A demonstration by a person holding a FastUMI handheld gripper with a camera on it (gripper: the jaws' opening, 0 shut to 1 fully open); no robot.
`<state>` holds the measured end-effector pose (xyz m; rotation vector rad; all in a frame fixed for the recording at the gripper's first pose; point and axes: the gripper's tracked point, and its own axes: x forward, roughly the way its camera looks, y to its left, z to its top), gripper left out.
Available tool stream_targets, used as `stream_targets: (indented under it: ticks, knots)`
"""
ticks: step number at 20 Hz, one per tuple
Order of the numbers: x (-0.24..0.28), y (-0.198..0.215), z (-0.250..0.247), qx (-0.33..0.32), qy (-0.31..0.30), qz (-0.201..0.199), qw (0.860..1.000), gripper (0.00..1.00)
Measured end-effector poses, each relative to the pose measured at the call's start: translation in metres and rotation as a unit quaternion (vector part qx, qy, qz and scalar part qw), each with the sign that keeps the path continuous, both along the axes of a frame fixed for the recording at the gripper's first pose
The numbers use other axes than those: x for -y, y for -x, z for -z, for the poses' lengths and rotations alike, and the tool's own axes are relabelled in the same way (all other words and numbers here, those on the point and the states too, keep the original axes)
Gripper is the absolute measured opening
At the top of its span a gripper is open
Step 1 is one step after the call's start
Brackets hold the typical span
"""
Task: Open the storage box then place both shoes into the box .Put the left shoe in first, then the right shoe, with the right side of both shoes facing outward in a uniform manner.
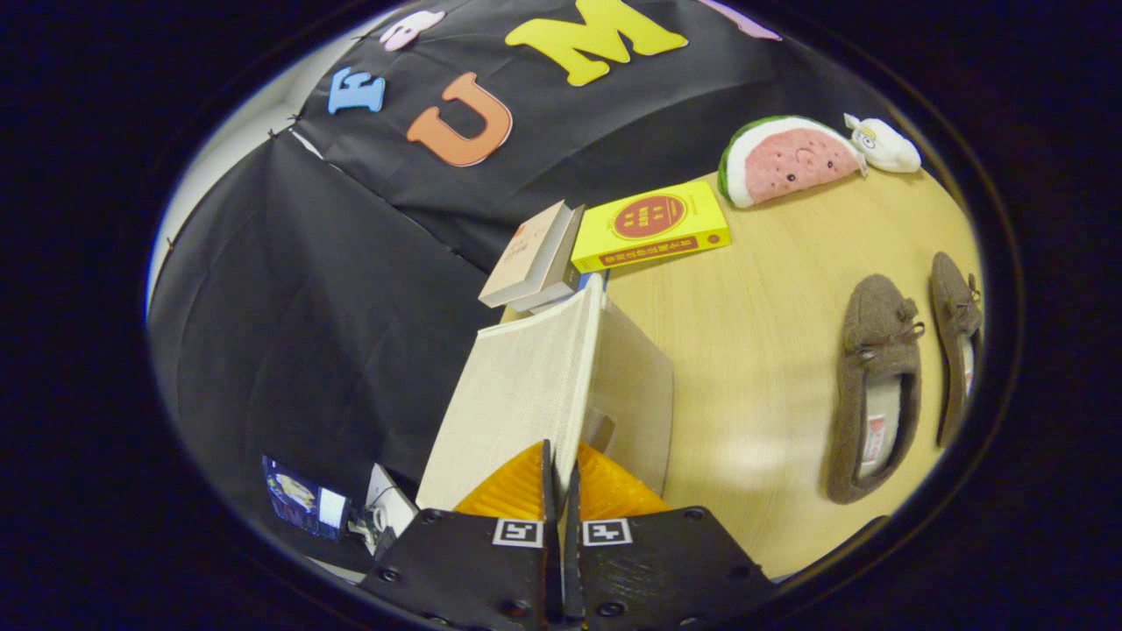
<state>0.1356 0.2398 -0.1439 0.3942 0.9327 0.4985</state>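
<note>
Gripper (559, 478) fingers are pinched together on the edge of the storage box lid (526, 394), which stands raised and tilted over the storage box (635, 394). Judging by that thin hold, the lid could slip free and drop shut, or the light box could drag across the worktop (754, 289). The tool looks rolled sideways, fingers aimed along the lid. Right of the box, well apart, lie the left shoe (877, 386) and right shoe (955, 342), untouched.
</note>
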Motion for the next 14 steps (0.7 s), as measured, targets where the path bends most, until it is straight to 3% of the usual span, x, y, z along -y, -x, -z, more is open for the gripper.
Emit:
stream_targets:
  ticks: [8,12,14]
  knots:
    - [-0.04,0.008,-0.074,0.028,-0.011,-0.001,1.0,0.02]
    - [-0.081,0.016,-0.111,0.047,-0.023,-0.019,0.998,0.02]
    - [-0.105,0.02,-0.122,0.066,-0.02,-0.04,0.997,0.07]
